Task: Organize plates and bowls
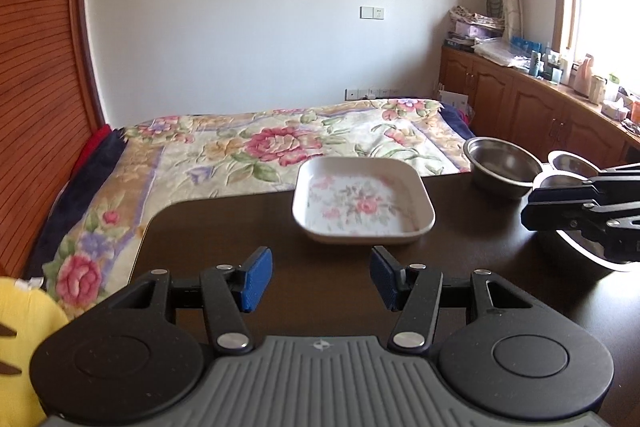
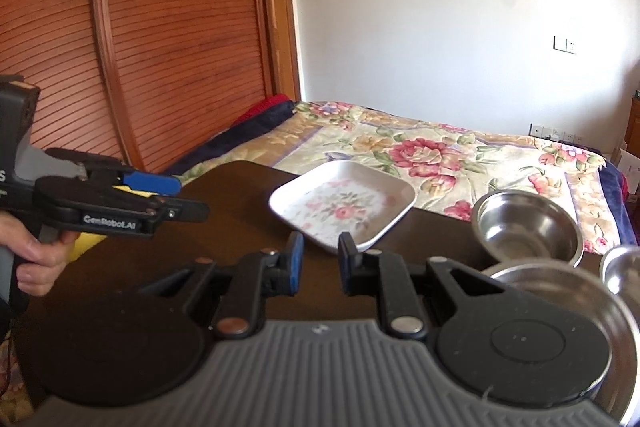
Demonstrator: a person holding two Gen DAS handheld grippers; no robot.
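**Both grippers hover empty over the dark table, dishes ahead**

Left wrist view: the left gripper point(image 1: 318, 279) hangs above the dark brown wooden table point(image 1: 224, 227), its blue-padded fingers point(image 1: 256, 279) spread wide apart with nothing between them. Straight ahead, at the table's far edge, sits the square white plate with a pink floral print point(image 1: 363, 202), flat on the table. To its right stands a round stainless-steel bowl point(image 1: 502, 161), apart from the plate. Further right, more shiny steel bowls point(image 1: 568, 163) lie partly hidden behind the right gripper point(image 1: 530, 205), which reaches in from the right edge; from this side I cannot tell how far its jaws are parted. Beyond the table lies a bed with a flowered quilt point(image 1: 280, 139).

Right wrist view: the right gripper point(image 2: 320, 261) shows a narrow gap between its blue pads, holding nothing. The floral plate point(image 2: 344, 205) lies just past the fingertips. The steel bowl point(image 2: 528, 227) stands to the right, and a wide, shallow steel dish point(image 2: 560, 287) sits nearer, partly under the gripper's body. At left, a hand point(image 2: 36, 255) grips the handle of the left gripper point(image 2: 176, 195), which is well apart from the plate.
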